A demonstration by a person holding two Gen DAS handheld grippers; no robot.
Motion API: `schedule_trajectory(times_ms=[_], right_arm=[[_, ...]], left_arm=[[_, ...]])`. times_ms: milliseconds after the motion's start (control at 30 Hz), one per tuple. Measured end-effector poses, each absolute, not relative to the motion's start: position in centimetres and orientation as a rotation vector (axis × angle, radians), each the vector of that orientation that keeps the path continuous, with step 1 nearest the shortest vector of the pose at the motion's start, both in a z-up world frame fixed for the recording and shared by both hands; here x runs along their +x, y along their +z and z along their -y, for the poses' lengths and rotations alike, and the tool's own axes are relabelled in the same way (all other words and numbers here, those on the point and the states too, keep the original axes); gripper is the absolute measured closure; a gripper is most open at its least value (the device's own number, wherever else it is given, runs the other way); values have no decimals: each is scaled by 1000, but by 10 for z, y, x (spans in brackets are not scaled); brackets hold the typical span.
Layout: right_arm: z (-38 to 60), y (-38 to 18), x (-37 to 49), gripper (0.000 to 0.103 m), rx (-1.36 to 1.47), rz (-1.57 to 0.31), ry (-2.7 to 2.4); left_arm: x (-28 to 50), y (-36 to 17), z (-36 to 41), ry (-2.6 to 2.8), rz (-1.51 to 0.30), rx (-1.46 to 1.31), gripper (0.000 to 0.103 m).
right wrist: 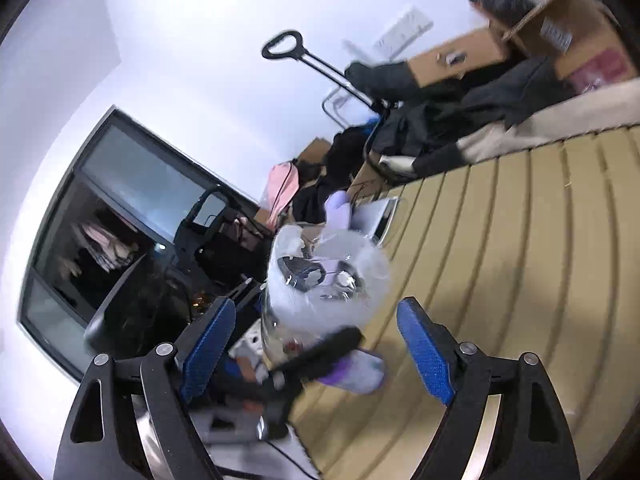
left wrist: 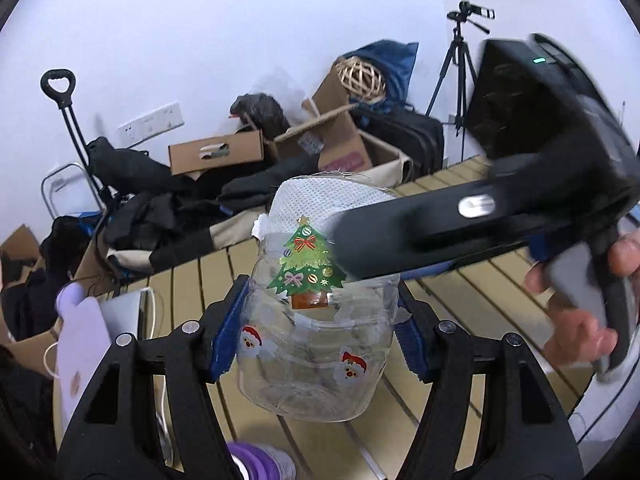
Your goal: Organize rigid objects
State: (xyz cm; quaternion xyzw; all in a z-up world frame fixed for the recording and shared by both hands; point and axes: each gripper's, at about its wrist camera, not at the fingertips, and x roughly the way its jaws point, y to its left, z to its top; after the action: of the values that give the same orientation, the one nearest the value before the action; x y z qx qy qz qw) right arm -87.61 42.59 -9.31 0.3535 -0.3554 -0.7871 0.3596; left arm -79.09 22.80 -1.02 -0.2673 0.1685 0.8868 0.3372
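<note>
Left gripper (left wrist: 320, 328): jaws clamped on the clear plastic jar with Christmas stickers (left wrist: 314, 340), frame centre, above the slatted tan bench (left wrist: 472, 300).
Right gripper (right wrist: 316, 344): jaws open, the jar (right wrist: 324, 280) just beyond them.

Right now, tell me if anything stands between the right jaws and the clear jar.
Nothing visible does. The jar, held in the left gripper, sits straight ahead of the open right gripper. Only the left gripper's dark finger crosses below the jar, low between the right jaws.
</note>
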Motion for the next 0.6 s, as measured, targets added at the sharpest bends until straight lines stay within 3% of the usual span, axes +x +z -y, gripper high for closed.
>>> schedule_trajectory(times_ms=[100, 133, 200, 267, 300, 333, 500, 600], right_arm=[[-415, -94, -892, 21, 922, 967, -2018], [-411, -93, -894, 36, 933, 949, -2037], [-404, -87, -900, 36, 941, 872, -2112], [-398, -82, -906, 37, 950, 793, -2165], [-393, -78, -906, 37, 953, 708, -2234], [-390, -75, -908, 37, 954, 650, -2280], [-375, -69, -915, 37, 949, 340, -2469], [-367, -79, -921, 37, 975, 246, -2501]], left_arm=[[-804, -10, -224, 2298, -363, -698, 40], [-807, -9, -223, 2298, -359, -703, 40], [-815, -8, -222, 2308, -353, -713, 38], [-820, -9, -222, 2340, -376, -716, 26], [-820, -10, -220, 2373, -407, -701, 9], [-820, -11, -218, 2396, -428, -676, 1], [-829, -30, -213, 2479, -498, -660, 0], [-828, -44, -213, 2510, -568, -642, 0]])
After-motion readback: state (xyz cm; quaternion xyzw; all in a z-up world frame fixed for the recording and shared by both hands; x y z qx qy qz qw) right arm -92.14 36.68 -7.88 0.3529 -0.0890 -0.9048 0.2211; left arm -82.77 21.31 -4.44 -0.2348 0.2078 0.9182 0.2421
